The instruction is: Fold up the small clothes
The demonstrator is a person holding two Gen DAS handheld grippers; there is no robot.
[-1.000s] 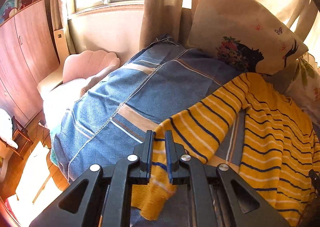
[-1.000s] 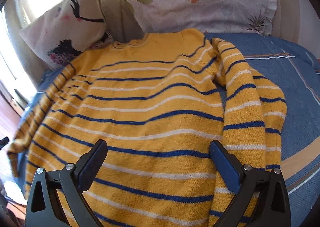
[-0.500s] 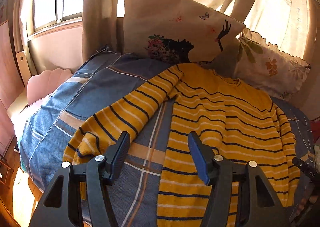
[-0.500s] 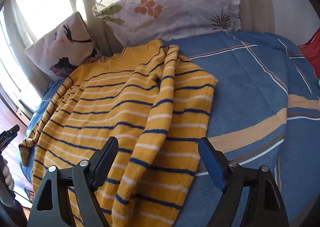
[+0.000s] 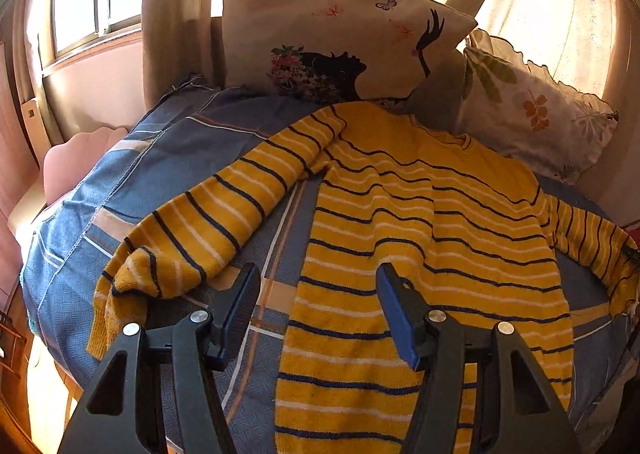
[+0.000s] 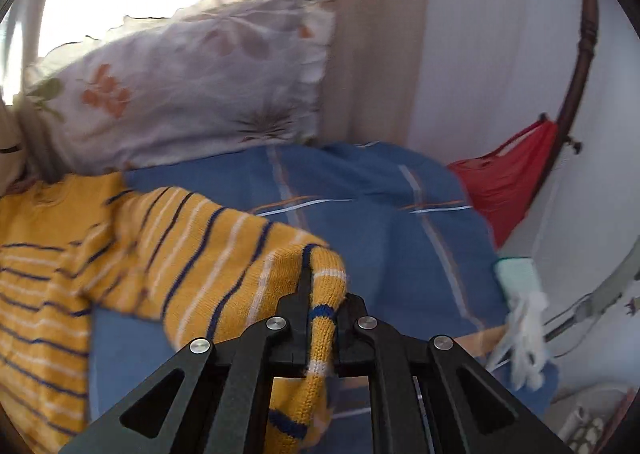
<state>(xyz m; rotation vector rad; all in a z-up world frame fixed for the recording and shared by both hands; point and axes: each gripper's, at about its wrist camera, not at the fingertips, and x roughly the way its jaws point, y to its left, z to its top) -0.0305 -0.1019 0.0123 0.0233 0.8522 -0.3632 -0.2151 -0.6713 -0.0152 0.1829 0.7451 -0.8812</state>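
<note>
A yellow sweater [image 5: 420, 222] with navy and white stripes lies flat on the blue bedspread [image 5: 168, 158]. Its left sleeve [image 5: 208, 230] stretches out toward the bed's left edge. My left gripper [image 5: 318, 308] is open and empty, just above the sweater's lower left part. My right gripper [image 6: 320, 294] is shut on the sweater's right sleeve [image 6: 224, 254] near the cuff, and the cuff hangs down between the fingers. The right sleeve is lifted and stretched out to the right of the sweater body [image 6: 36, 286].
Two pillows lean at the head of the bed: one with a black silhouette print [image 5: 332, 38] and a leaf-patterned one [image 5: 532, 110], also seen in the right wrist view [image 6: 180, 94]. A red bag [image 6: 508, 182] hangs at the right wall. A pink chair [image 5: 76, 158] stands left of the bed.
My left gripper let go of the left sleeve, opened and moved right. My right gripper swung right and closed on the right sleeve, pulling it outward.
</note>
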